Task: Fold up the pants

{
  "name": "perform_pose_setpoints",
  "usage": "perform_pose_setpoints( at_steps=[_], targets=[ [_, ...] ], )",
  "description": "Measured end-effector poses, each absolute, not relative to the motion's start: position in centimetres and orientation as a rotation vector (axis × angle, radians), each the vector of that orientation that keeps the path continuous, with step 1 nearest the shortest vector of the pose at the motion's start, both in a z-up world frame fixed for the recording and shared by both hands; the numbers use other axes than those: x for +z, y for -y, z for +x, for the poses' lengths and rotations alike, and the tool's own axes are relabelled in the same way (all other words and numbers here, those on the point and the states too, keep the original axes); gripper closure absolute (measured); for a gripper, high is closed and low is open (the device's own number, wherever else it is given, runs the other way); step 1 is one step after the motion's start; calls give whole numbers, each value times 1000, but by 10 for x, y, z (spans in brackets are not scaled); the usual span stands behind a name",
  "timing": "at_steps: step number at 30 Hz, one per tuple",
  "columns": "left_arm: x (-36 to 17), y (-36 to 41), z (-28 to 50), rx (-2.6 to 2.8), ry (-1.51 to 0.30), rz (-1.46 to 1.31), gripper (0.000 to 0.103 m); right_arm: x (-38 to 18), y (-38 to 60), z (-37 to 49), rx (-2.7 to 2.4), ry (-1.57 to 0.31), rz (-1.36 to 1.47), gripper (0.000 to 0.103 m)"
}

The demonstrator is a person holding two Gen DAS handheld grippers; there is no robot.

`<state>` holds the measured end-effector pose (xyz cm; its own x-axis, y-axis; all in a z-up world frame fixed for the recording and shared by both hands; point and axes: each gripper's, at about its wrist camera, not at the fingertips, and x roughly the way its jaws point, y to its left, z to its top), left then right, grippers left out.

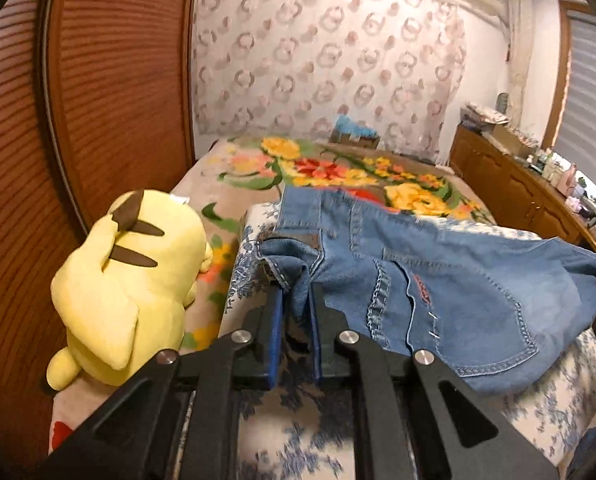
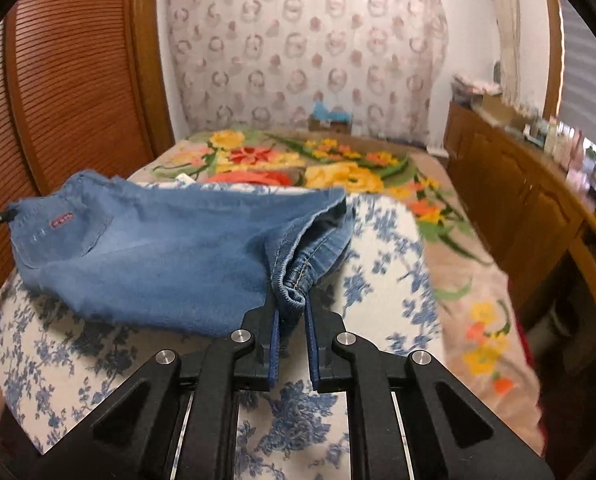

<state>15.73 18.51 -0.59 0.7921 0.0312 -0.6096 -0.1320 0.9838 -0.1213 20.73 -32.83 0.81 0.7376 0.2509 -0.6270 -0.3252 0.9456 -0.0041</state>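
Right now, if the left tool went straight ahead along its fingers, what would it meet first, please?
The left tool already pinches the waistband corner of the jeans, so it would push into that denim first; beyond lies the floral blanket, though depth is unclear.

Left tongs point(image 1: 298, 294) at bottom center are pinching the waistband corner of the jeans point(image 1: 429, 280), which sprawl right over a blue-floral cushion point(image 1: 537, 412). Yellow plush point(image 1: 134, 288) lower left.
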Motion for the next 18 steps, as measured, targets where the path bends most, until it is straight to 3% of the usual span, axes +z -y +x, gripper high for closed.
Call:
perform_pose_setpoints(
  at_steps=[18],
  targets=[
    [-17, -148, 44, -83, -689, -151, 93, 23, 386, 114, 325, -672, -159, 95]
  ],
)
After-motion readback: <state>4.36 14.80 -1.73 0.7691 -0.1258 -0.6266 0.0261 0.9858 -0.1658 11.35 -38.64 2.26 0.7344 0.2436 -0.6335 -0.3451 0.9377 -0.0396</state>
